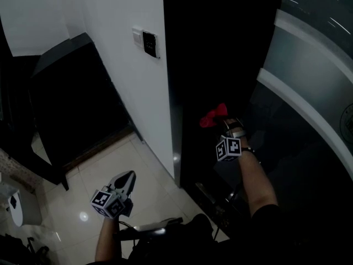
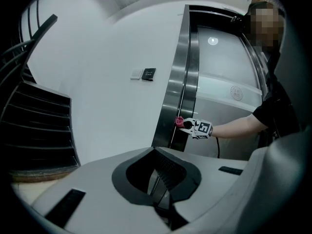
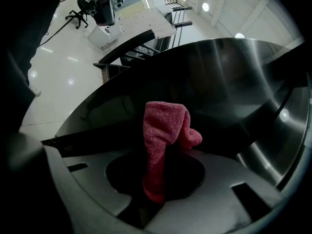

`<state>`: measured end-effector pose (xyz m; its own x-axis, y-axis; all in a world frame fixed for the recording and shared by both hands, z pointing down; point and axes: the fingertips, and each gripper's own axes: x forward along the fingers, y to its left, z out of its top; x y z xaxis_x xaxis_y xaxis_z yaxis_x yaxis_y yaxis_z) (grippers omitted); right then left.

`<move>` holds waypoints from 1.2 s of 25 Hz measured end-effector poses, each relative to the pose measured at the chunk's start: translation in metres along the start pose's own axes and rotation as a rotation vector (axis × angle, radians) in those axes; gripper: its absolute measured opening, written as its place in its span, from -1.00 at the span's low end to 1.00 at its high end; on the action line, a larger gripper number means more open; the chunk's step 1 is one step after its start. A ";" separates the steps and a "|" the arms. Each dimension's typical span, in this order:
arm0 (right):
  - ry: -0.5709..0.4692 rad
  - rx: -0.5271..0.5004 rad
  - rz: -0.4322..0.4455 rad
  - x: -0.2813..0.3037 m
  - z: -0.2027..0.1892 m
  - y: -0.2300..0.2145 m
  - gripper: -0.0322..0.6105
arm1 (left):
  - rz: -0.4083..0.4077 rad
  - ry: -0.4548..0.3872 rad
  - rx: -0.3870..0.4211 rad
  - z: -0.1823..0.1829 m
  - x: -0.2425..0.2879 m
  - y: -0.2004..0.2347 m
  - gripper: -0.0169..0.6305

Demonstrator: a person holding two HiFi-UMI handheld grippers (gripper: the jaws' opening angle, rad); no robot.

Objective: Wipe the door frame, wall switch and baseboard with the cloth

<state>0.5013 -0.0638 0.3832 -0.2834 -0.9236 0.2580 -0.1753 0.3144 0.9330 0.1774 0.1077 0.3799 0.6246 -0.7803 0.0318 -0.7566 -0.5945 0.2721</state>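
My right gripper (image 1: pixel 223 122) is shut on a red cloth (image 1: pixel 213 116) and holds it against the dark metal door frame (image 1: pixel 185 93), about halfway up. In the right gripper view the cloth (image 3: pixel 164 135) stands up from between the jaws, its folded top touching the shiny frame (image 3: pixel 229 77). The wall switch (image 1: pixel 146 42) sits higher on the white wall, left of the frame. My left gripper (image 1: pixel 127 178) hangs low over the tiled floor, shut and holding nothing. The left gripper view shows the switch (image 2: pixel 146 74), the frame (image 2: pixel 178 106) and the cloth (image 2: pixel 179 122).
A dark staircase (image 1: pixel 71 93) fills the left side against the white wall. The pale tiled floor (image 1: pixel 146 167) runs between it and the frame. A curved glass panel with a white band (image 1: pixel 309 98) lies to the right. A small white device (image 1: pixel 14 207) stands at bottom left.
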 end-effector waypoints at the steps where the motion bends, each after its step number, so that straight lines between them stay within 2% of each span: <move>1: -0.002 -0.002 0.003 0.000 0.000 0.002 -0.65 | -0.003 0.002 0.003 0.001 0.000 -0.001 -0.98; 7: 0.005 0.020 0.028 0.006 -0.006 0.020 -0.65 | 0.013 0.009 0.018 0.002 -0.002 0.000 -0.98; 12: 0.033 0.026 0.116 0.014 -0.012 0.054 -0.65 | 0.036 0.015 0.036 0.004 -0.010 0.002 -0.98; 17: 0.050 0.105 0.113 0.018 -0.013 0.065 -0.64 | 0.062 -0.010 0.032 0.004 -0.022 0.009 -0.98; 21: 0.057 0.082 0.174 0.021 -0.014 0.091 -0.64 | 0.093 -0.006 0.022 -0.003 -0.032 0.012 -0.98; 25: 0.072 0.135 0.216 0.026 -0.016 0.111 -0.64 | 0.111 0.013 0.024 -0.003 -0.039 0.009 -0.98; 30: 0.122 0.126 0.286 0.031 -0.021 0.144 -0.64 | 0.141 0.018 0.021 -0.004 -0.056 0.013 -0.98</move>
<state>0.4870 -0.0520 0.5312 -0.2241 -0.8109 0.5406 -0.2227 0.5827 0.7816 0.1330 0.1444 0.3855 0.5150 -0.8530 0.0851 -0.8408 -0.4834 0.2436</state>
